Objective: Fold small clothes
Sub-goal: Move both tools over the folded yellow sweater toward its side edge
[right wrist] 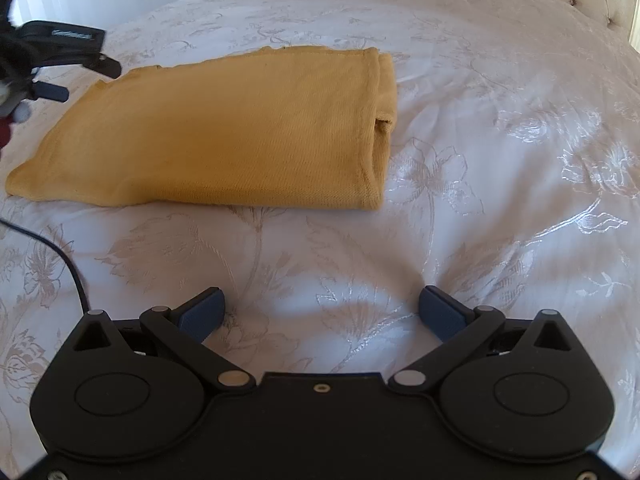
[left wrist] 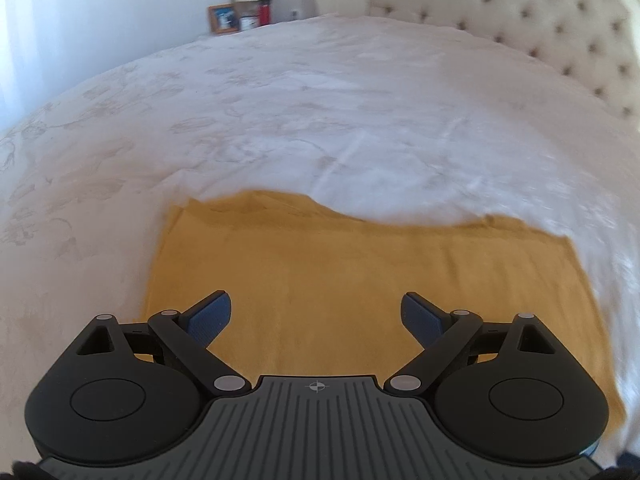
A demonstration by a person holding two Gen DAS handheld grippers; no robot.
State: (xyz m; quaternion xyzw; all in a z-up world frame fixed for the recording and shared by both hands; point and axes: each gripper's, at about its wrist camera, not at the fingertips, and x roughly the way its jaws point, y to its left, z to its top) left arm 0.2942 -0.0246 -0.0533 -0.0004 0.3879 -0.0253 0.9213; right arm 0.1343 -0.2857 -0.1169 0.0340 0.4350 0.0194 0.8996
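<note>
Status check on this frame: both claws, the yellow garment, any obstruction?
Left claw open, empty, over yellow garment. Right claw open, empty, over bedspread. Garment folded flat. Nothing in the way.

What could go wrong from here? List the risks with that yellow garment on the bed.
1. The yellow garment shows a loose tucked edge at its right end; another fold might let it slip out.
2. A black cable trails across the bedspread near the garment and could snag.
3. The left tongs hang open over the garment and might drag the fabric if lowered carelessly.

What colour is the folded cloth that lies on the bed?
Mustard yellow, plain with no pattern. The folded cloth shows best in the right wrist view.
</note>
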